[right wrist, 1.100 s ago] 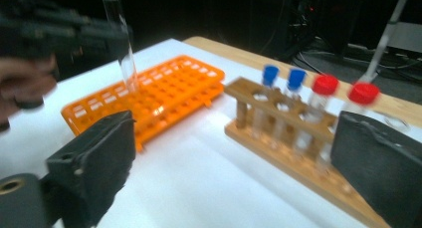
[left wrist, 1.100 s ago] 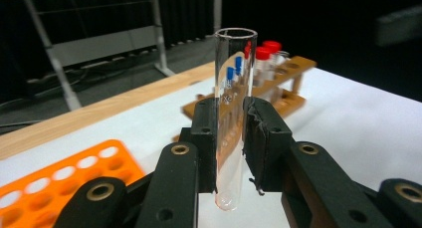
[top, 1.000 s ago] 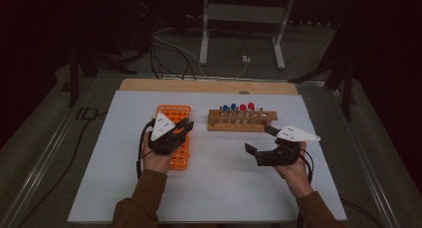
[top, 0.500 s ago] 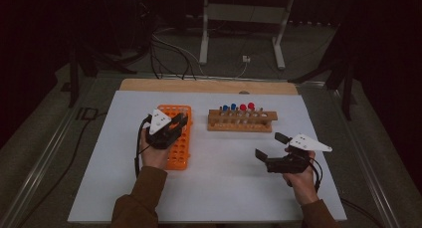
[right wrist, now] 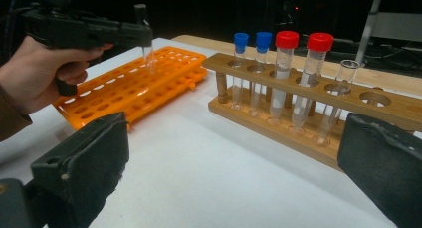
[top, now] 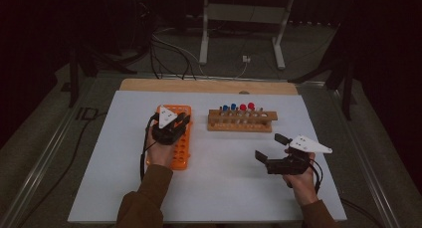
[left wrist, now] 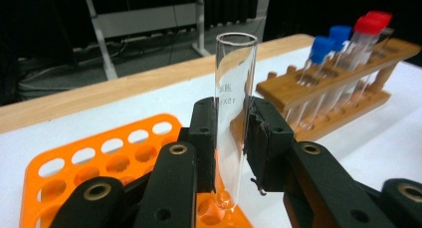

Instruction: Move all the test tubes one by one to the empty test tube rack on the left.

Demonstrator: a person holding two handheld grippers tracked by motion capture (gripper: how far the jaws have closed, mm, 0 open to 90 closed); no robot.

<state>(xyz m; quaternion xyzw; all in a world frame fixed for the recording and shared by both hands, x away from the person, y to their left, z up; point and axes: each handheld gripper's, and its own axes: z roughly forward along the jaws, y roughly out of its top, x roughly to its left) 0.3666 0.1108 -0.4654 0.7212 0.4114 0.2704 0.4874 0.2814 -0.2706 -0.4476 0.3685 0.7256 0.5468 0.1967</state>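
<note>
Left tongs (left wrist: 233,138) are clamped on a clear uncapped glass tube (left wrist: 234,103), held upright w/ its rounded bottom just above the holes of the orange rack (left wrist: 99,158). In the high view the left tongs (top: 175,122) sit over the upper part of the orange rack (top: 181,153), the left hand (top: 159,151) behind them. From the right gripper view the same tube (right wrist: 148,56) hangs from the left tongs (right wrist: 144,31) above the orange rack (right wrist: 134,83).

Right tongs (right wrist: 234,158) stand wide apart, nothing between the pads, pointing toward the wooden rack (right wrist: 318,103). High view: right tongs (top: 271,148) low over the white table (top: 224,188), near its front right, well apart from the wooden rack (top: 242,121); right hand (top: 301,180) behind.

Wooden rack holds, left to right in the right gripper view: two blue-capped tubes (right wrist: 241,68), two red-capped tubes (right wrist: 284,71), one open clear tube (right wrist: 341,93), then an empty hole at the far end. The two racks lie side by side on the table, orange rack to the left, not touching.

A wood strip (top: 209,86) runs along the table's far edge; metal stand legs (top: 241,34) and cables (top: 169,49) on the floor beyond.
</note>
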